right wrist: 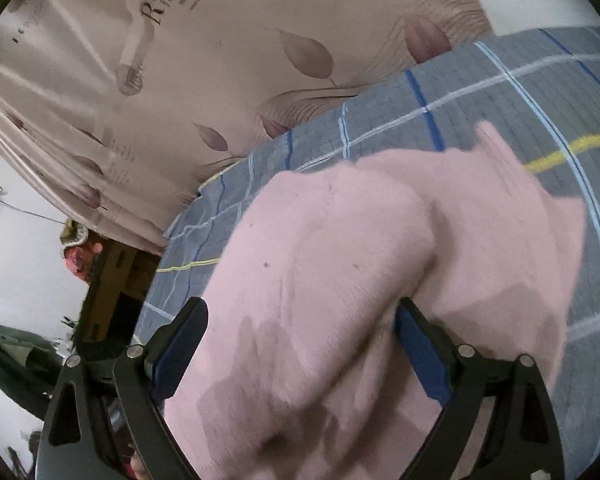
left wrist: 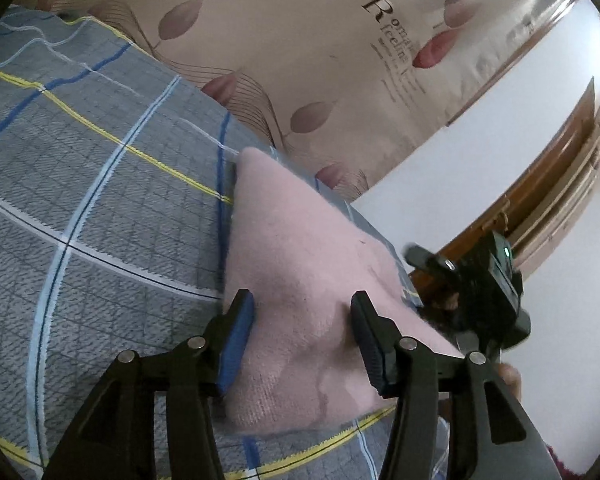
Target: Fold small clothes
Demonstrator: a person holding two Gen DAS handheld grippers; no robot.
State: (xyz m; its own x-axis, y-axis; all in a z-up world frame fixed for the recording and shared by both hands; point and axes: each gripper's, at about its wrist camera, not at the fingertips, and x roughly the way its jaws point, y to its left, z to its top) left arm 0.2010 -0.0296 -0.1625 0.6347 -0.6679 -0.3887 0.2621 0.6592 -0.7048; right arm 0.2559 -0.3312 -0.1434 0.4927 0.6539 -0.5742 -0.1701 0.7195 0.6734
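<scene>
A small pink knitted garment lies on a grey checked bedspread. In the left wrist view my left gripper is open, its two fingers spread over the near end of the garment, one on each side. The right gripper's black body shows at the garment's right edge. In the right wrist view the pink garment is bunched and raised, filling the space between the spread fingers of my right gripper. Whether the pads press the cloth I cannot tell.
The bedspread has blue, white and yellow lines. A beige headboard with leaf print stands behind the bed. A white wall and brown wooden frame lie to the right. A dark cabinet and clutter sit beyond the bed's left edge.
</scene>
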